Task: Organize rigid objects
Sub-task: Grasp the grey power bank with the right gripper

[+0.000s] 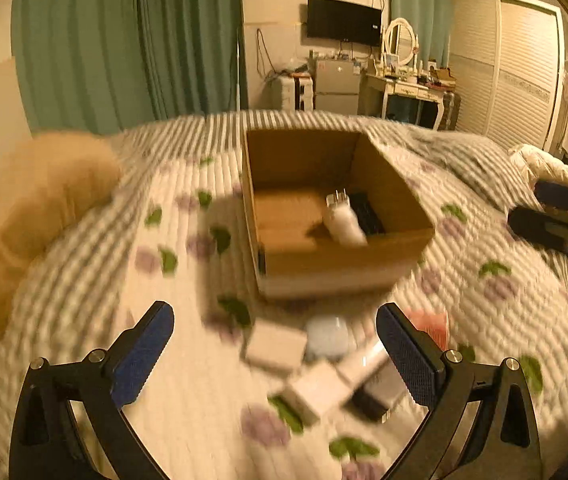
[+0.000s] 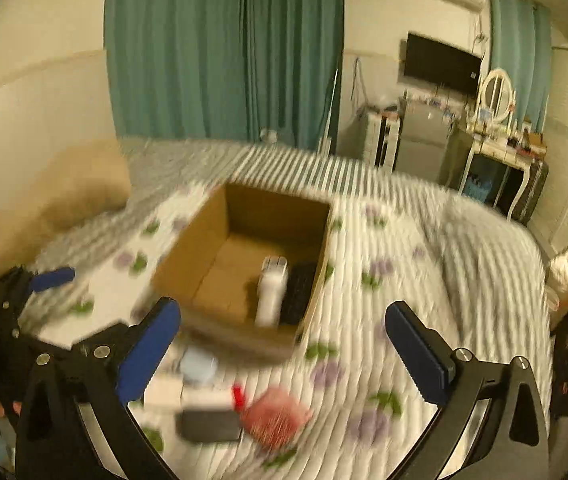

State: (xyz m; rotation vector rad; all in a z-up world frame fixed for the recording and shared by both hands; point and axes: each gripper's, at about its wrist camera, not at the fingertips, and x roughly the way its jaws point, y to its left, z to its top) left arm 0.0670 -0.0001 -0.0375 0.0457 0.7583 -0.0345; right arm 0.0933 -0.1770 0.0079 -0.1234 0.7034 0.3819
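An open cardboard box (image 1: 308, 268) (image 2: 188, 256) stands on the bed. Inside lie a white plug-like item (image 1: 344, 220) (image 2: 270, 288) and a black item (image 1: 368, 212) (image 2: 300, 292). In front of the box lies a blurred pile: white boxes (image 1: 276, 346) (image 2: 164, 392), a pale blue round item (image 1: 326, 338) (image 2: 198, 364), a black item (image 1: 376, 396) (image 2: 210, 424) and a pink item (image 1: 432, 322) (image 2: 274, 416). My left gripper (image 1: 276, 356) is open and empty above the pile. My right gripper (image 2: 284, 352) is open and empty, near the box's front.
The bed has a floral quilt (image 1: 188, 400) (image 2: 384, 360) with a tan pillow (image 1: 44, 200) at the left. Green curtains, a dresser with mirror (image 1: 400, 76) and a wardrobe stand beyond. The other gripper shows at the edge of each view (image 1: 556, 216) (image 2: 48, 280).
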